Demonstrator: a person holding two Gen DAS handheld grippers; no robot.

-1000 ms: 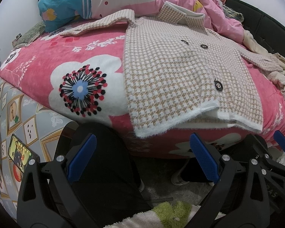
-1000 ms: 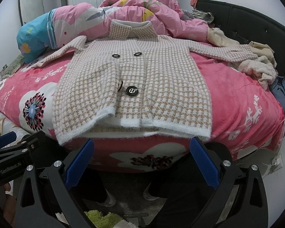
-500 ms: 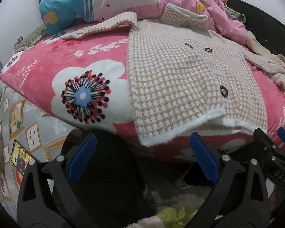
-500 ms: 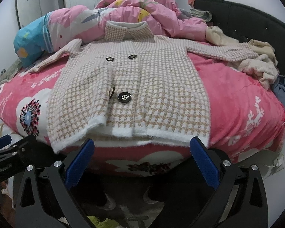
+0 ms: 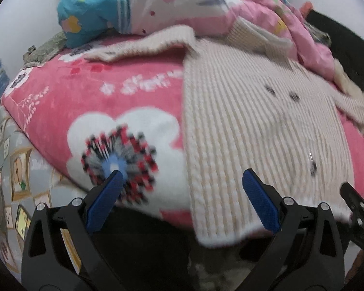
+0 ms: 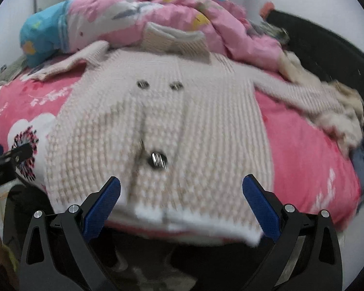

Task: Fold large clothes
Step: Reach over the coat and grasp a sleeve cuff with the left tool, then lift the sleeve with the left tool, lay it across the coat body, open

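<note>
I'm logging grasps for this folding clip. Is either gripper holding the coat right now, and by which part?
Nothing is held. The left gripper and right gripper are both open near the hem of the coat, with nothing between their fingers.

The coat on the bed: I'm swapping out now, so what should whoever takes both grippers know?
Left gripper: open, empty, near the hem's left corner.
Right gripper: open, empty, over the hem's middle.
Coat: flat, front up, on the pink blanket; sleeves spread out, collar against the bunched duvet.
Done: coat laid out.
Left: all folds; probably sleeves first.
</note>
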